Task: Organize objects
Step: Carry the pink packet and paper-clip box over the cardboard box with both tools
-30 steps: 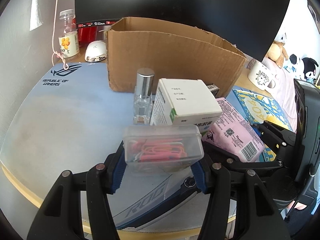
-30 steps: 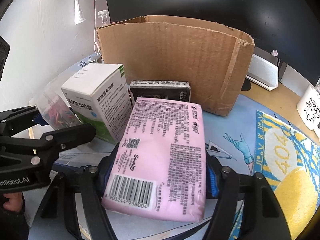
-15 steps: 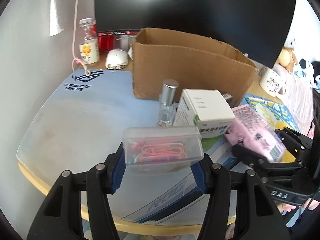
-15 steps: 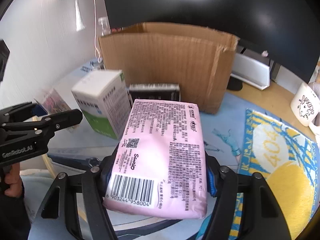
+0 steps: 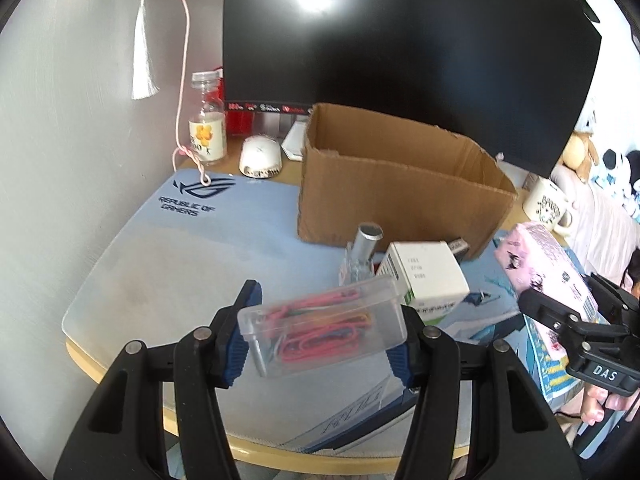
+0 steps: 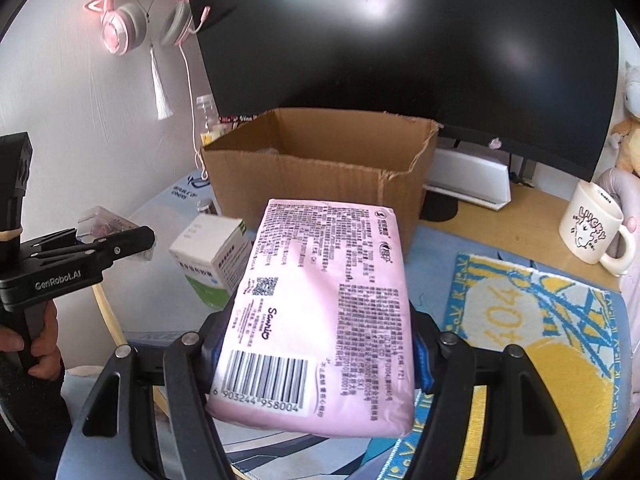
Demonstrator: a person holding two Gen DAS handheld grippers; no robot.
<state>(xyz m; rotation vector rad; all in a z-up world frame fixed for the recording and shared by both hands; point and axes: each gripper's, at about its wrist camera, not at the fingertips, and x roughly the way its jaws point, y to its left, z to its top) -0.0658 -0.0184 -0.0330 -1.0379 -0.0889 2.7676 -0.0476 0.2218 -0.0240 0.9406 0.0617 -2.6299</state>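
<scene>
My left gripper [image 5: 325, 340] is shut on a clear plastic box of coloured paper clips [image 5: 316, 320], held tilted above the blue desk mat [image 5: 180, 248]. My right gripper [image 6: 320, 344] is shut on a pink tissue pack [image 6: 324, 300], barcode toward the camera, also lifted off the desk. An open cardboard box [image 6: 320, 168] stands behind both loads, and its inside shows brown. In front of it stand a white-and-green carton [image 5: 428, 276], a glass bottle with a silver cap [image 5: 362, 256] and a small black box [image 5: 460, 246].
A big dark monitor [image 6: 400, 40] rises behind the cardboard box. A white mug [image 6: 592, 228] and a yellow-and-blue mat [image 6: 540, 340] lie to the right. A flower-label bottle [image 5: 206, 132] and a white mouse [image 5: 260, 156] sit at the back left. Pink headphones [image 6: 140, 12] hang on the wall.
Both grippers have risen with their loads, so the cardboard box's open top now shows. The clip box sits more tilted between the left fingers. The pink pack is off the desk.
</scene>
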